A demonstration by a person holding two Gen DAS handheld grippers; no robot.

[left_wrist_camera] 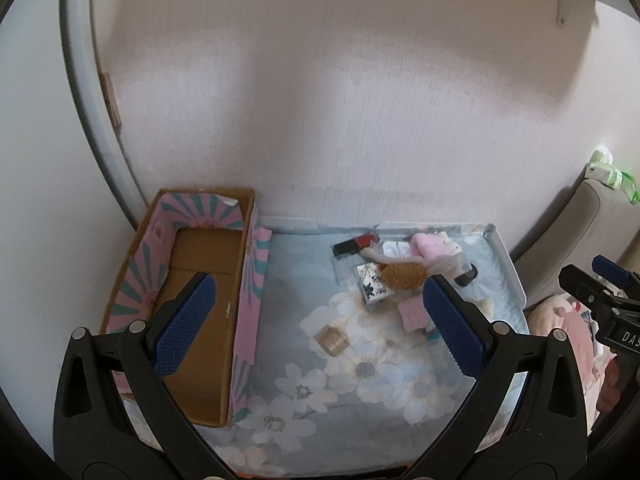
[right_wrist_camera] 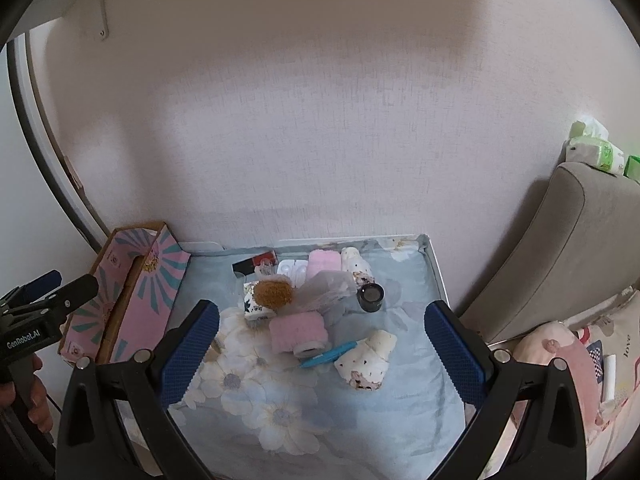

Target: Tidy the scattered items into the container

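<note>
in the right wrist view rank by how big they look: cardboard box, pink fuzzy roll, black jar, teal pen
1. cardboard box
2. pink fuzzy roll
3. teal pen and black jar: the pen is longer but thin, so unranked.

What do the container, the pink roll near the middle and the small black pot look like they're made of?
Container: corrugated cardboard, judging by the plain brown matt inside; the outside carries a pink and teal print.
Pink roll: looks like soft fleecy cloth, with a fuzzy surface, wound on a pale core.
Small black pot: probably hard plastic or glass, given its smooth dark wall; too small to tell which.
</note>
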